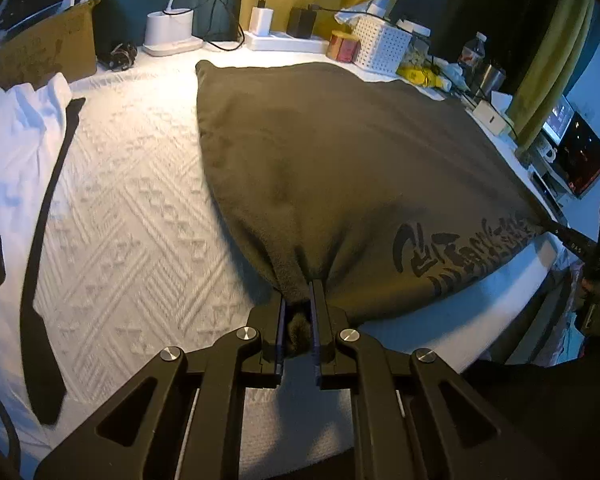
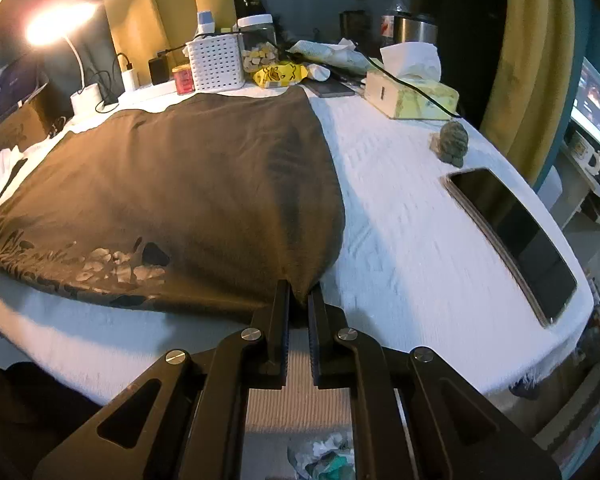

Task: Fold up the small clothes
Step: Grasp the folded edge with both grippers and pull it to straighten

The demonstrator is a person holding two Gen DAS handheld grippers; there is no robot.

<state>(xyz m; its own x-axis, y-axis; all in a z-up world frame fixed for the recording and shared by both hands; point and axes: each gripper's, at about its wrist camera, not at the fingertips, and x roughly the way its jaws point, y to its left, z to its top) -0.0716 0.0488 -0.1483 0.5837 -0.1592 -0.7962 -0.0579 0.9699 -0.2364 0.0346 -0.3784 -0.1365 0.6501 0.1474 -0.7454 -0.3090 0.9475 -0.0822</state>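
Both tongs clamp the dark shirt [image 1: 340, 152] at the desk's [image 1: 140, 200] near edge: left gripper [image 1: 299, 300] pinching its near-left corner, right gripper [image 2: 299, 300] its near-right corner. Spread flat, the shirt runs away from them toward the desk's cluttered far edge, which any fold would likely follow.

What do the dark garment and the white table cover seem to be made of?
Dark garment: probably soft knit cotton, matte; it bunches in the left gripper and bears a print. White table cover: seemingly a woven textile with raised diamond patterns, matte.
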